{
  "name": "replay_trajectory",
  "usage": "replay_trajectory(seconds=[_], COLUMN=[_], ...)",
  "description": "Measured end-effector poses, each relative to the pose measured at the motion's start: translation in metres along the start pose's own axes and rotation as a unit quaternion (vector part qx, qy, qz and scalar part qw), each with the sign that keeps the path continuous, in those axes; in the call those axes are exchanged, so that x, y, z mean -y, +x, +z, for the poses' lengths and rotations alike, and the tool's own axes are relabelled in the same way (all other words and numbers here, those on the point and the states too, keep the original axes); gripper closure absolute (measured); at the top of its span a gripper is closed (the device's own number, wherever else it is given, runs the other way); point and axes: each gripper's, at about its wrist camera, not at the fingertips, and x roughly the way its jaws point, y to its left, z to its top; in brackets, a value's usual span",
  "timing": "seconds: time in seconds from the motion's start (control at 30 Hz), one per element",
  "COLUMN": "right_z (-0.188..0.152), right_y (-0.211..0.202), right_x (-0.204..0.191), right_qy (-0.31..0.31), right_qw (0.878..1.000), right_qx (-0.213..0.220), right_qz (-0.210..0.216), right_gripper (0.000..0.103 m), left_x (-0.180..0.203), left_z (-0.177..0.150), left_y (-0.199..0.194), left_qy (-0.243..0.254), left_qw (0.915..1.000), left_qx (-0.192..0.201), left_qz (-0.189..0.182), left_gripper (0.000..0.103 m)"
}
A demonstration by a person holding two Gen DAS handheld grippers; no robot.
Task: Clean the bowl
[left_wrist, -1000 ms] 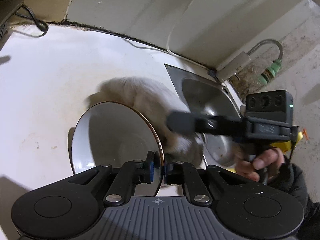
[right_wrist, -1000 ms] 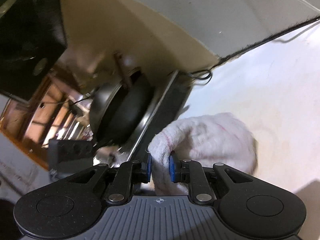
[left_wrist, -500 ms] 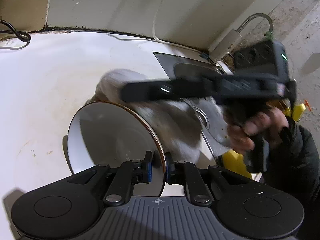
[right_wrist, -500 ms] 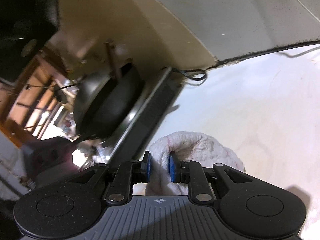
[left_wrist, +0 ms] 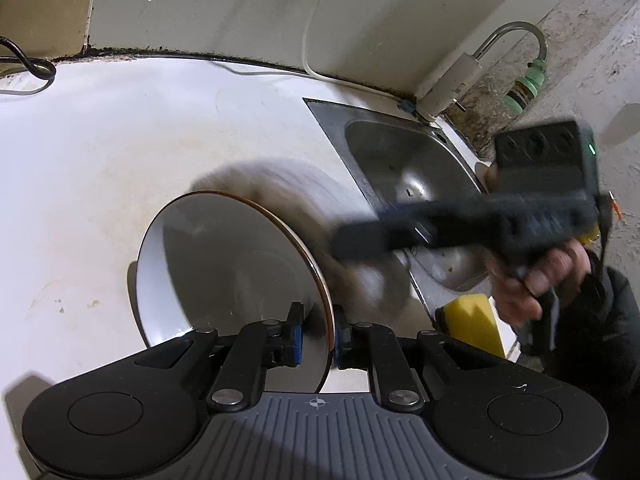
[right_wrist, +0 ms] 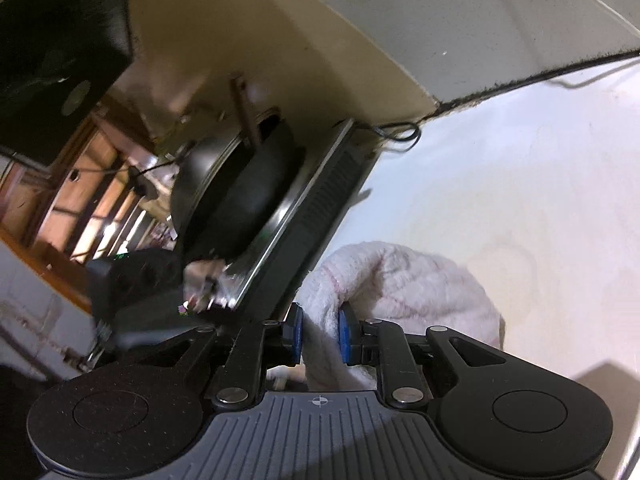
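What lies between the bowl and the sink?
The white towel, blurred, lies there beside the bowl and short of the sink; the left wrist view shows this.

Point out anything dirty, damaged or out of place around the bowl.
The bowl looks intact, held on edge by the left gripper. The counter shows faint brownish stains, and dark grime lines the wall seam. The towel is blurred in the left view.

No words, brand names or numbers can be read in either view. The only mark is a small white crosshair sign on the ribbed grey body of each gripper, just behind its two fingers.
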Motion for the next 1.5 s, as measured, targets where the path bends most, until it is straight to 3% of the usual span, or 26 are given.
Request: replay_trajectory(seconds=[0.13, 0.27, 0.6, 0.87, 1.23, 1.5], right_z=[-0.013, 0.0, 0.034, 0.016, -0.016, 0.004], right_y=[-0.009, -0.006, 0.044, 0.013, -0.008, -0.001], right_x=[0.0, 0.002, -0.004, -0.002, -0.015, -0.029], right_qy=[0.015, 0.021, -0.013, 0.0, -0.009, -0.028], right_qw=[1.0, 0.999, 0.995, 0.998, 0.999, 0.998], right_qx=[0.01, 0.04, 0.019, 0.01, -0.027, 0.026], right_qz=[0.012, 0.0, -0.094, -0.054, -0.038, -0.043], right_gripper=[0.085, 0.085, 0.085, 0.085, 0.085, 0.085], left_x=[0.005, 0.009, 0.011, 0.008, 0.009, 0.013], left_z=[0.0, 0.001, -0.001, 0.001, 0.001, 0.001], left_y=[0.001, 0.003, 0.004, 0.006, 0.009, 0.013], left_qy=[0.009, 0.017, 0.031, 0.021, 0.019, 0.035], left_qw=[0.9999, 0.9998, 0.9994, 0.9997, 0.9998, 0.9993], left_qx=[-0.003, -0.005, -0.005, -0.007, -0.009, -0.012], left_qz=[0.008, 0.014, 0.014, 0.006, 0.005, 0.01], left_gripper=[0.087, 0.087, 0.087, 0.086, 0.086, 0.086])
